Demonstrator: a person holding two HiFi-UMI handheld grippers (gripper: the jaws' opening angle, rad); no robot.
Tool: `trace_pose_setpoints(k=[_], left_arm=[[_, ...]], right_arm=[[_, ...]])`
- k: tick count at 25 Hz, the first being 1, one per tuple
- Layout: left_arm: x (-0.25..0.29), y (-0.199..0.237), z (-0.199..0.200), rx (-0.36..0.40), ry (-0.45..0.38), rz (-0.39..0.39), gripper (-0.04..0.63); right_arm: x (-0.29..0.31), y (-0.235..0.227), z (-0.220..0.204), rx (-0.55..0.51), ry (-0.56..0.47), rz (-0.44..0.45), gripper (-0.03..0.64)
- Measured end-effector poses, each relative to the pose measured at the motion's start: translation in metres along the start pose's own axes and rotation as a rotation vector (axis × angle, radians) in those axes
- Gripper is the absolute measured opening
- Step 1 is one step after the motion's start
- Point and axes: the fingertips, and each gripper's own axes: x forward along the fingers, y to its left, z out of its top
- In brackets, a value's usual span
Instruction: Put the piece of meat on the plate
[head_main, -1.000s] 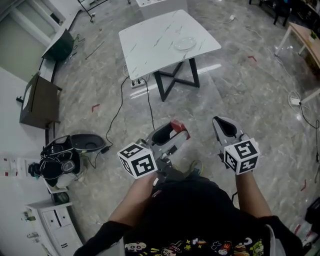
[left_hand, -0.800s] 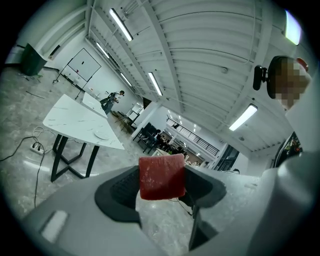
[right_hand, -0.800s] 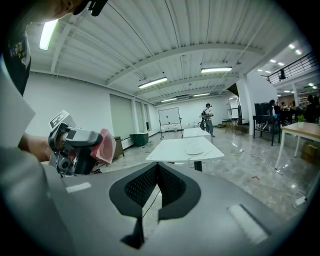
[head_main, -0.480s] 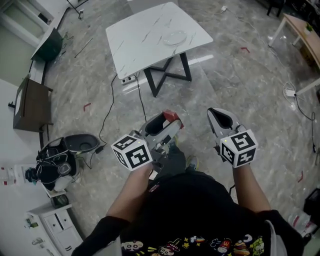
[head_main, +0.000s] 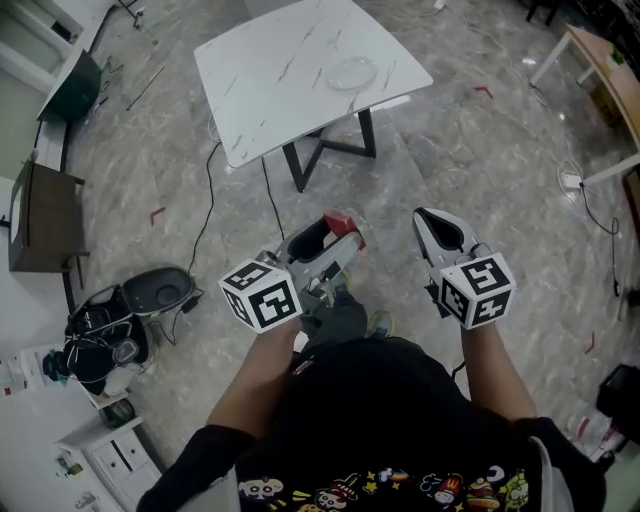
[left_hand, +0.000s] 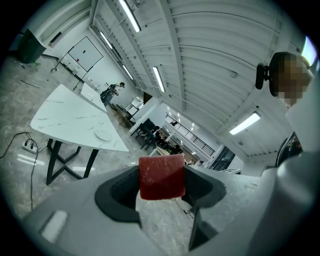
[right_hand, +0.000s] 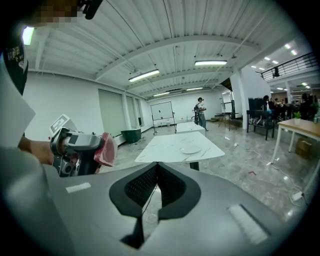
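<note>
The left gripper (head_main: 332, 238) is clamped on the piece of meat (left_hand: 161, 176), a red square block pinched between its jaws and held up off the floor, close in front of the person. The right gripper (head_main: 441, 231) is beside it on the right, jaws together with nothing between them. The plate (head_main: 351, 72) lies empty on the white table (head_main: 262, 80), well apart on the far side.
</note>
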Motion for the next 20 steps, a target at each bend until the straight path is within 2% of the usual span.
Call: trace_pose_setpoints(k=[9, 20], left_arm=[[0.012, 0.049, 0.058, -0.008, 0.029, -0.059, 0.273], [0.045, 0.072, 0.077, -0.009, 0.090, -0.086, 0.273]], right_arm=[[0.059, 0.010, 0.037, 0.016, 0.004, -0.037, 0.023], [0.077, -0.019, 0.044, 0.067, 0.002, -0.095, 0.023]])
